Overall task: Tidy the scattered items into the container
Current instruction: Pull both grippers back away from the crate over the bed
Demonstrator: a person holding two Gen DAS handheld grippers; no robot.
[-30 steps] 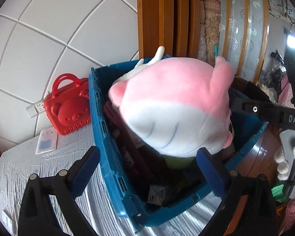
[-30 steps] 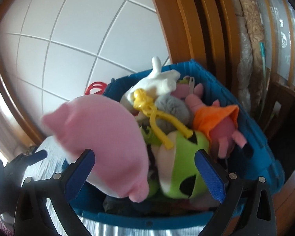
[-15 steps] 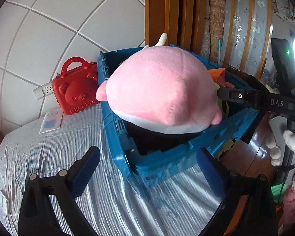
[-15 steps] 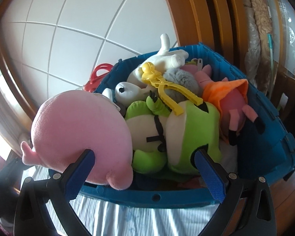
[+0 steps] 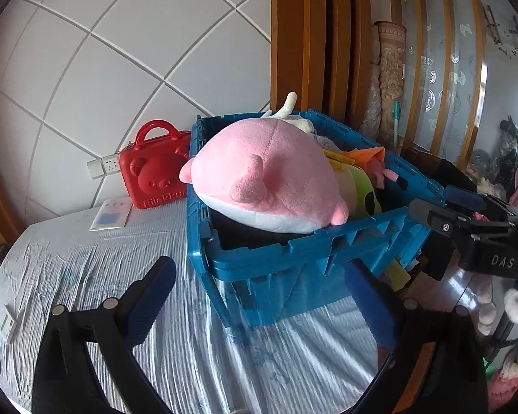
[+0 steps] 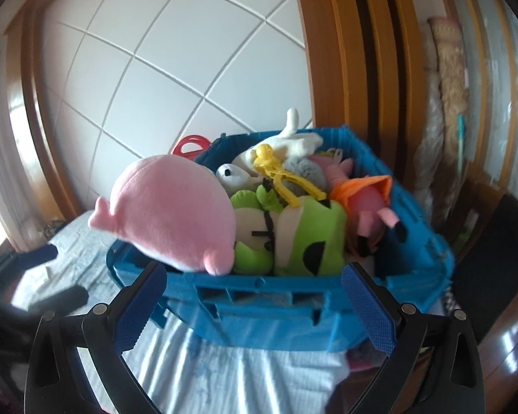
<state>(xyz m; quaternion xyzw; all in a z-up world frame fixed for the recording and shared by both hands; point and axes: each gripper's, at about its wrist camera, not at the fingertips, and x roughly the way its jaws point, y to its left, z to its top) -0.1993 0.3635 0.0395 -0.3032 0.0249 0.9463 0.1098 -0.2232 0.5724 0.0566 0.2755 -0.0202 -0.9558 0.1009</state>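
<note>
A blue plastic crate [image 5: 293, 252] stands on a table with a striped white cloth. A big pink and white whale plush [image 5: 269, 179] lies on top of it at the near left corner, and shows in the right wrist view [image 6: 169, 214]. Beside it lie a green frog plush [image 6: 293, 238], a yellow plastic toy [image 6: 283, 179], a white plush [image 6: 293, 141] and a pink doll in orange [image 6: 366, 200]. My left gripper [image 5: 259, 296] is open and empty in front of the crate. My right gripper [image 6: 255, 303] is open and empty at the crate's near wall [image 6: 259, 296].
A red bear case [image 5: 155, 172] stands against the white tiled wall left of the crate, with a small booklet [image 5: 110, 214] beside it. A small card [image 5: 8, 322] lies at the cloth's left. Wooden door frames [image 5: 307, 41] rise behind. The right gripper's body [image 5: 473, 234] shows at right.
The whale plush has dropped from above the crate and settled on top of the toys. Both grippers have pulled back and down from the crate, open throughout.
</note>
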